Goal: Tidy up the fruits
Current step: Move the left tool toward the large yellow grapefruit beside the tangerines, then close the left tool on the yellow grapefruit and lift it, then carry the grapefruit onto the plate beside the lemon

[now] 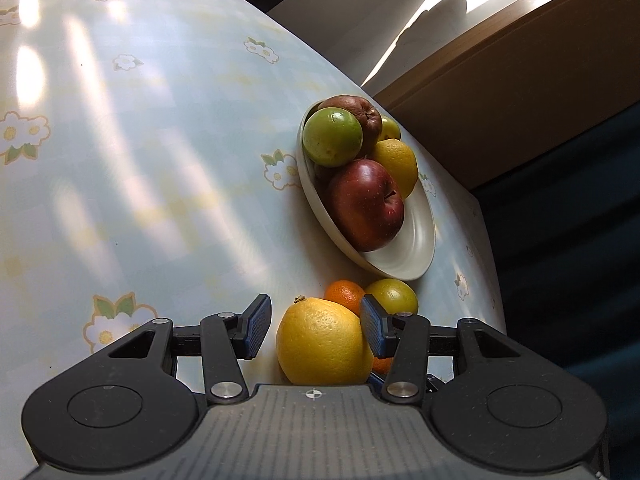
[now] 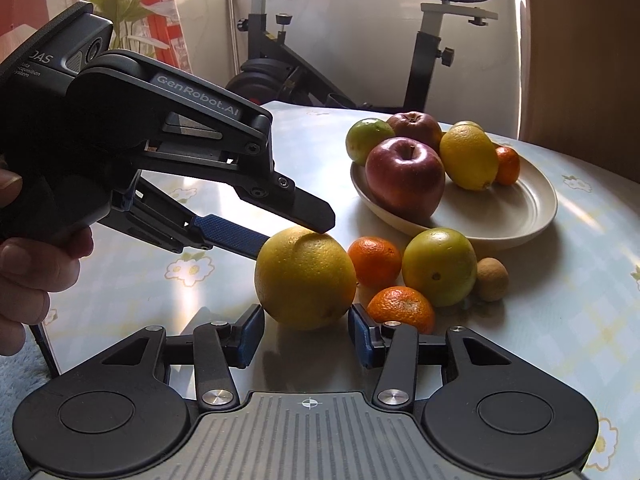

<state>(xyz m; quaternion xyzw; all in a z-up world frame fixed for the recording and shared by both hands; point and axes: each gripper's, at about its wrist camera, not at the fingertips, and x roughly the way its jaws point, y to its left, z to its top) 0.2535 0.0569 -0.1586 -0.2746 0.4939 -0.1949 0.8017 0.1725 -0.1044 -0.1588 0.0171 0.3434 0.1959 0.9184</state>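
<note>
Yellow citrus [image 2: 306, 276] (upright) beside plate [image 2: 520, 216]

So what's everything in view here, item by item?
plate: one, cream, on the table
red apples: two, dark red, on the plate
green fruit: one, green, plate's back
lemon: one, yellow, on the plate
mandarins: three, orange; one on the plate, two on the table
large citrus: one, yellow, on the table
yellow-green fruit: one, before the plate
small brown fruit: one, beside it
table: one, pale flowered cloth
exercise bike: one, black, behind the table
left gripper: black, open, straddling the large citrus
right gripper: black, open, empty
hand: one, holding the left gripper
</note>
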